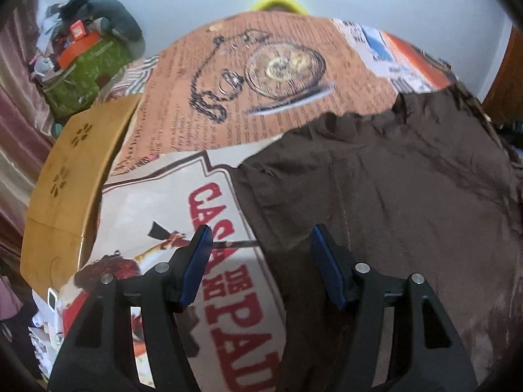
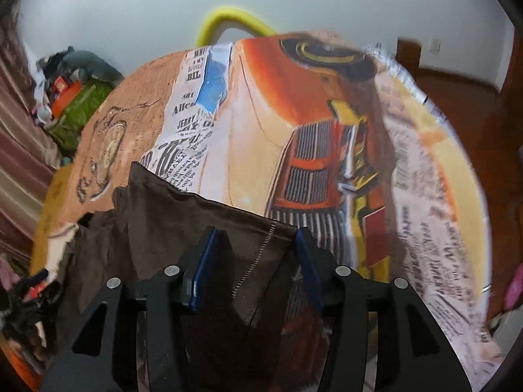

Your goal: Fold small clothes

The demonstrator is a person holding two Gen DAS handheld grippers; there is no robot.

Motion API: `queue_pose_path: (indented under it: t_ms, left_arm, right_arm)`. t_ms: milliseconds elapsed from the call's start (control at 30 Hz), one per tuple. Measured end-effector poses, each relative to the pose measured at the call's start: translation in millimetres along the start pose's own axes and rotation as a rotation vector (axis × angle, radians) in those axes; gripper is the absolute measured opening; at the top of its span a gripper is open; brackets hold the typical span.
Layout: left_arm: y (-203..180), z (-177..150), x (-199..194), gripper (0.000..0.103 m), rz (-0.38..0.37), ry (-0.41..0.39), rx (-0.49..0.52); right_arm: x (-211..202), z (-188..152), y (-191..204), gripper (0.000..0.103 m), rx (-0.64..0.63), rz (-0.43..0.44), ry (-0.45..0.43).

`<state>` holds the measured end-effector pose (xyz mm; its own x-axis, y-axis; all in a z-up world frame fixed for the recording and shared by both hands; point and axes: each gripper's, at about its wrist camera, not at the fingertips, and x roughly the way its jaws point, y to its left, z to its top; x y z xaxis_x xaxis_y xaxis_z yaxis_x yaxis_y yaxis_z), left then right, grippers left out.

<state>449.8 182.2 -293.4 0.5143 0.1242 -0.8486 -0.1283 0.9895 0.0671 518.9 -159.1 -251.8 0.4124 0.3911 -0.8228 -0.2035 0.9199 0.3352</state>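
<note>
A dark brown garment point(image 1: 392, 189) lies spread on a table covered with a printed cloth point(image 1: 268, 98). My left gripper point(image 1: 260, 238) is open, its blue-padded fingers point(image 1: 196, 268) hovering over the garment's left edge. In the right wrist view the same brown garment point(image 2: 183, 222) lies below and between the fingers of my right gripper point(image 2: 255, 238), which is open over the garment's far edge and a stitched seam point(image 2: 258, 258).
The printed cloth point(image 2: 327, 130) covers the whole table. A wooden chair back point(image 1: 65, 176) stands at the table's left. A cluttered pile with a green bag point(image 1: 85, 75) sits back left. A yellow curved tube point(image 2: 228, 23) shows behind the table. Wooden floor point(image 2: 464, 98) lies to the right.
</note>
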Motion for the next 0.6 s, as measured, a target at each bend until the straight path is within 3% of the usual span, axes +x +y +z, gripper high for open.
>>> queue_pose_path:
  t_ms: [133,233,600]
  left_arm:
    - [-0.1,0.9,-6.8,0.063,0.025,-0.022,0.010]
    - [-2.8,-2.1,-15.7,0.063,0.032,-0.042,0.023]
    - [7.3,-10.8,-33.3,0.066,0.032,-0.071,-0.017]
  right_arm:
    - [-2.4,-5.4,0.6,0.019,-0.011,0.010,-0.017]
    - [-9.3,-6.7,12.8,0.010,-0.056,-0.001,-0.030]
    - [-57.2,-4.6,82.9,0.009,-0.214,0.098,-0.126]
